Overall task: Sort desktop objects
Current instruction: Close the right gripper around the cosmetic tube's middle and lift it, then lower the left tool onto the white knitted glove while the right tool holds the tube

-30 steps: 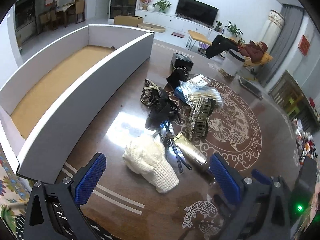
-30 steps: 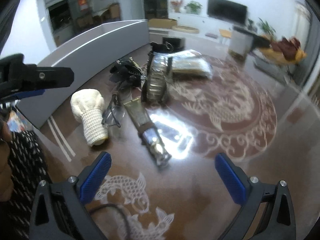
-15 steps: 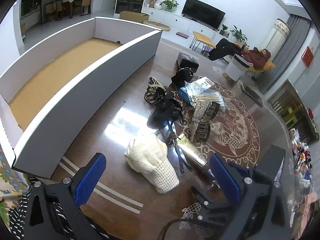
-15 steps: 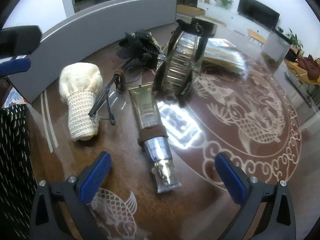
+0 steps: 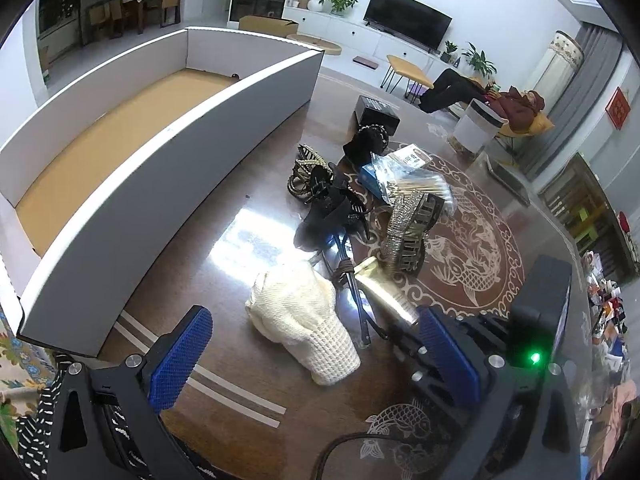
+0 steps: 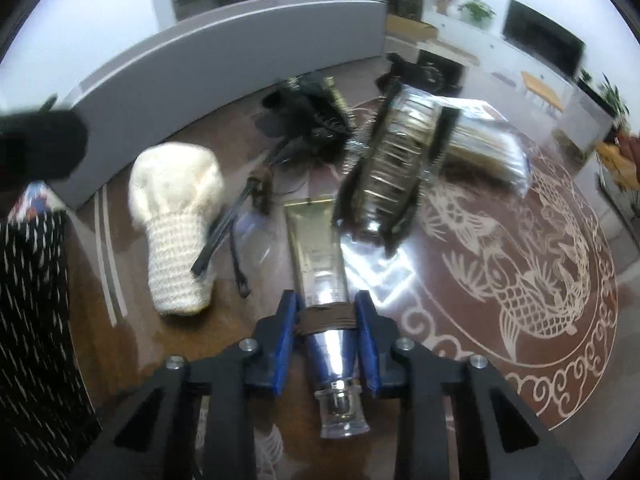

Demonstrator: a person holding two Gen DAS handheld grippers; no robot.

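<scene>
- right wrist view: right gripper [image 6: 326, 330] jaws closing, pads touching the gold tube [image 6: 320, 256] at its brown band, tube lying on the table [image 6: 460, 280].
- left wrist view alone shows the left gripper [image 5: 312, 354] wide, empty, above the knitted glove [image 5: 304, 320]; white box [image 5: 160, 160] alongside.

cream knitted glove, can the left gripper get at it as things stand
Probably yes. The left gripper is open and empty, and the cream knitted glove lies just ahead of its fingers with bare table on its near side. Black glasses touch its far edge.
</scene>
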